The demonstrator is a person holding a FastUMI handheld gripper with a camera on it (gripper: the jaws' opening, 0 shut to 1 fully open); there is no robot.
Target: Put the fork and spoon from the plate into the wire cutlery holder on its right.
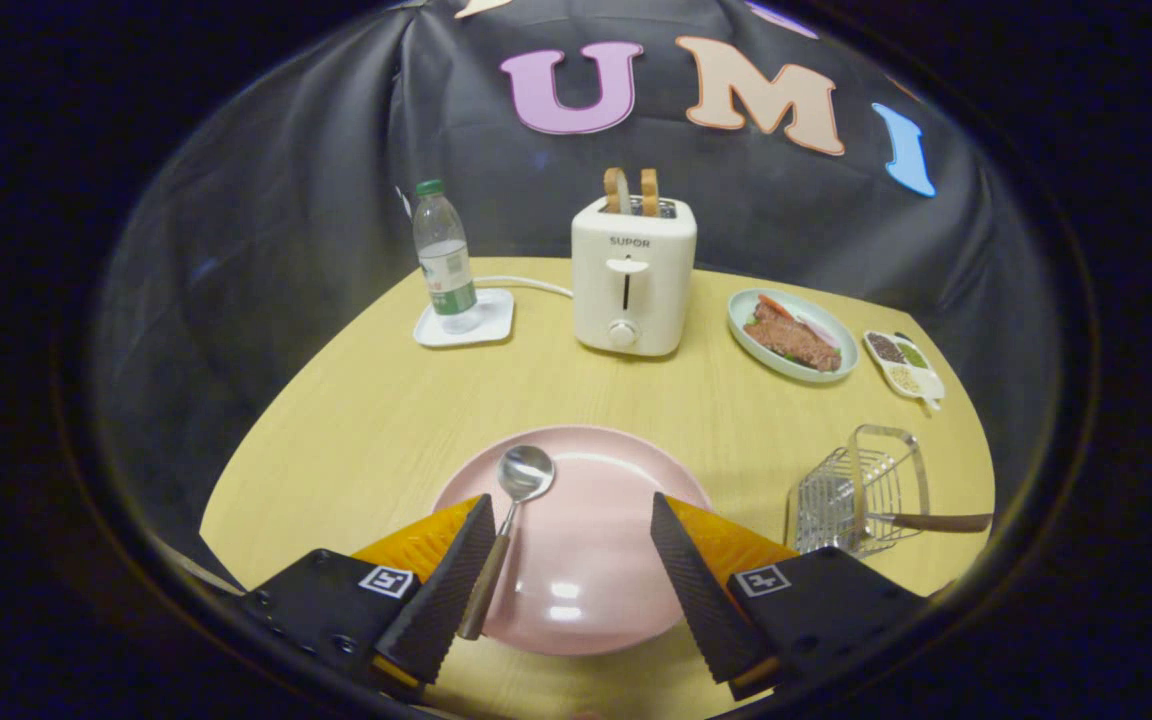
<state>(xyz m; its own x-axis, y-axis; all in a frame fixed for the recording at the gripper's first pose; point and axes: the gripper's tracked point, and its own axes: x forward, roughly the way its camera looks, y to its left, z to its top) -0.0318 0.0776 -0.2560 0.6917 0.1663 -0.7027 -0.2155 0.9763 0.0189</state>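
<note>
Gripper (571, 560) hangs low over the near side of the pink plate (596, 560), fingers spread wide with nothing between them but bare plate; it has hold of nothing; the spoon (508, 520) lies on the plate's left part, bowl pointing away toward the toaster (633, 275), its wooden handle running back alongside the inner face of the left finger (441, 590), touching or nearly so, cannot tell which; the wire cutlery holder (861, 490) lies tipped on its side on the table (356, 420) right of the plate, a wooden handle (936, 521) sticking out of it, probably the fork's, though the head is hidden in the mesh; risks, as judged: the spoon sits off-centre, so closing now may push the handle sideways across the slick plate rather than pinch it; a thin round handle may roll or pivot in the pads; the tipped holder could slide or spill when the spoon goes in.
</note>
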